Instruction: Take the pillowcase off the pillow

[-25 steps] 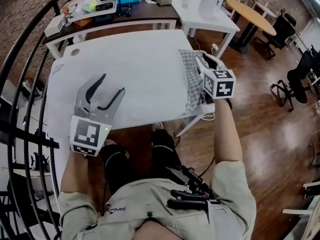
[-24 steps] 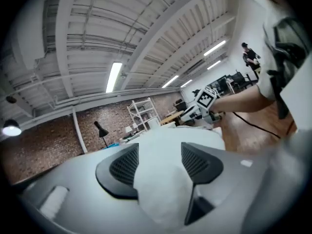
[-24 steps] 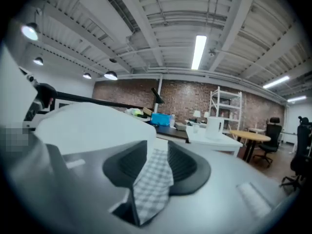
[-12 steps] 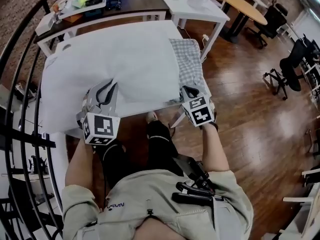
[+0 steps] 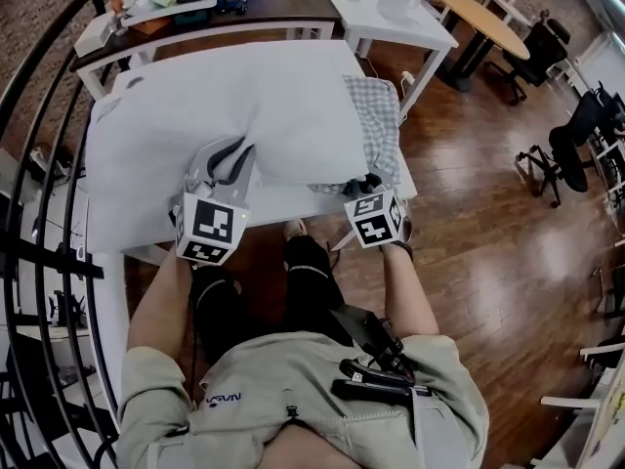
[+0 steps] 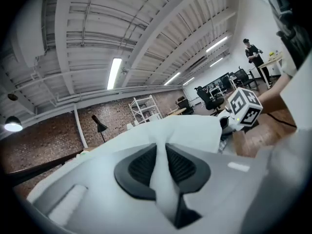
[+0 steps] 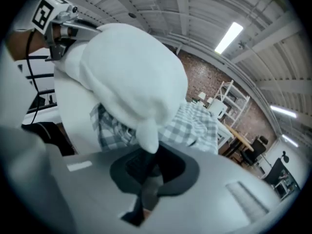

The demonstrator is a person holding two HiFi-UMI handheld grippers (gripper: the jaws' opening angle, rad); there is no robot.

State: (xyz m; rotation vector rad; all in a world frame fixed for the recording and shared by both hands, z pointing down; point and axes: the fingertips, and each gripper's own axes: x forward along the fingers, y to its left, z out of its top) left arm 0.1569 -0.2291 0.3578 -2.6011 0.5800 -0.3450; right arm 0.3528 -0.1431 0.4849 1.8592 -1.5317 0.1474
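The checked pillowcase (image 5: 378, 125) sits bunched at the right end of the white pillow (image 5: 264, 106), upper middle of the head view, on the bench (image 5: 278, 203). The right gripper (image 5: 369, 181) is clamped tight, apparently on the pillowcase's edge at the near corner, ready to drag it off. The left gripper (image 5: 237, 150) has just closed its jaws on a pinch of pillow, likely as an anchor.

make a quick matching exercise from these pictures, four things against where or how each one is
1 left gripper
2 right gripper
3 checked fabric
4 round wooden table

a top right of the head view
b shut on a fold of the white fabric
c right end of the white fabric
d shut on the white fabric's corner, beside the checks

Pairs: 1-b, 2-d, 3-c, 4-a
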